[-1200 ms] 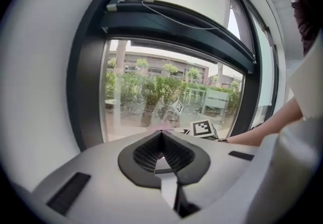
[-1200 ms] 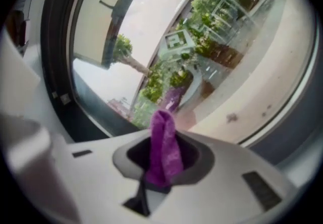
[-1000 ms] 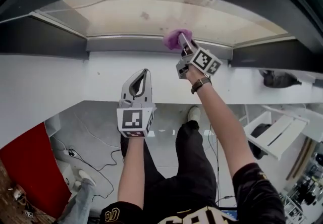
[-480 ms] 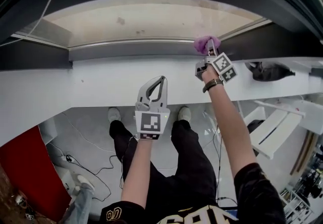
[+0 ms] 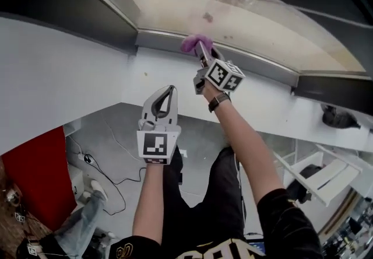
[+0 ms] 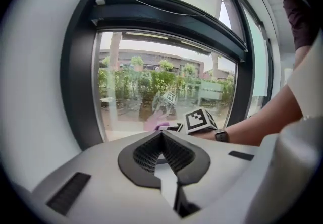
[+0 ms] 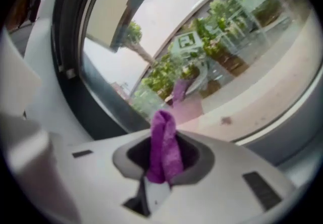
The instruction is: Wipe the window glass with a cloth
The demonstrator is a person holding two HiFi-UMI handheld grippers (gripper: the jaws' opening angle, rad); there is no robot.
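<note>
Right gripper (image 5: 201,49) clamps a purple cloth (image 7: 163,146) tight between its jaws, at the lower edge of the window glass (image 5: 250,16). Left gripper (image 5: 164,94), closed on nothing, hangs well below the glass. With so little cloth protruding, the hard jaw tips may scrape the glass, or a snag could pull the wad free.
</note>
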